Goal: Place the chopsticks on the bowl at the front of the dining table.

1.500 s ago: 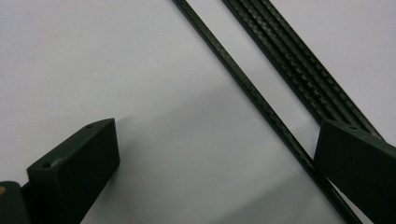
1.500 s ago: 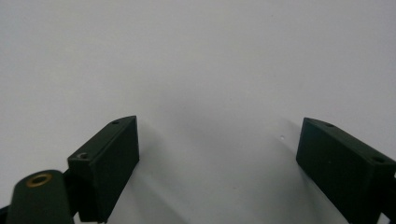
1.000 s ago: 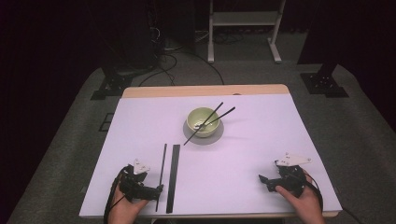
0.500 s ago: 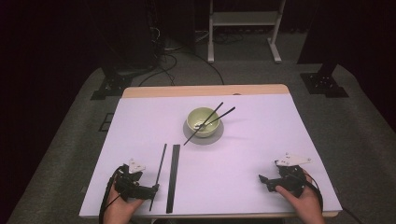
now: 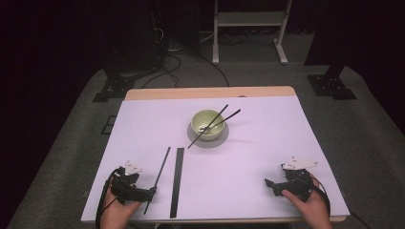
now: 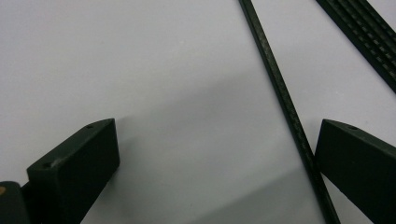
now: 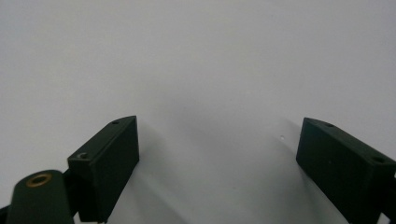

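My left claw (image 6: 217,158) is spread wide, with the thin black rod (image 6: 280,91) against its right jaw, running toward one o'clock. The ridged black strip (image 6: 359,35) lies just beyond. My right claw (image 7: 219,158) is spread over the bare table (image 7: 196,56).

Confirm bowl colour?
Pale green bowl, with two black chopsticks resting in it. Clearest in the high view.

My left gripper (image 5: 149,192) low at the near left, jaws wide apart, my right gripper (image 5: 269,183) likewise agape, near right
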{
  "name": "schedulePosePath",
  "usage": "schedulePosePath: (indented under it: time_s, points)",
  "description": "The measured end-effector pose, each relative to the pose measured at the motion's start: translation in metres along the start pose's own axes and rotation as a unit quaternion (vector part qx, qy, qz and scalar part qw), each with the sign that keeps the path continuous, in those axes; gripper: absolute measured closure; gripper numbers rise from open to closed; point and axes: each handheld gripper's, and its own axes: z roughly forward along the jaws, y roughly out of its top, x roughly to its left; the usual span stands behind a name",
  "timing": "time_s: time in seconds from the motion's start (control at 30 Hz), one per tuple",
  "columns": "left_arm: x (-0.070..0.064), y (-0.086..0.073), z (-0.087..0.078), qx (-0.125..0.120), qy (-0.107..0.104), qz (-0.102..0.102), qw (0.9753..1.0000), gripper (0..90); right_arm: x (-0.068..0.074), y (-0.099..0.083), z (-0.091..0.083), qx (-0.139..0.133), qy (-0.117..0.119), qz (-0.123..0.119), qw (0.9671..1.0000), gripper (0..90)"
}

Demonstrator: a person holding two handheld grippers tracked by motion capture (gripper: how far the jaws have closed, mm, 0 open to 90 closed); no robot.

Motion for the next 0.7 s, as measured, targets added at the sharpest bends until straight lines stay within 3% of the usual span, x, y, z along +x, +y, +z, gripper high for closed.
schedulePosePath:
  time_s: [0.7]
  points:
    - [0.016, 0.0, -0.001, 0.006, 0.004, -0.007, 1.0, 0.0, 0.0, 0.0, 0.0, 0.0, 0.0, -0.001, 1.0, 11.6]
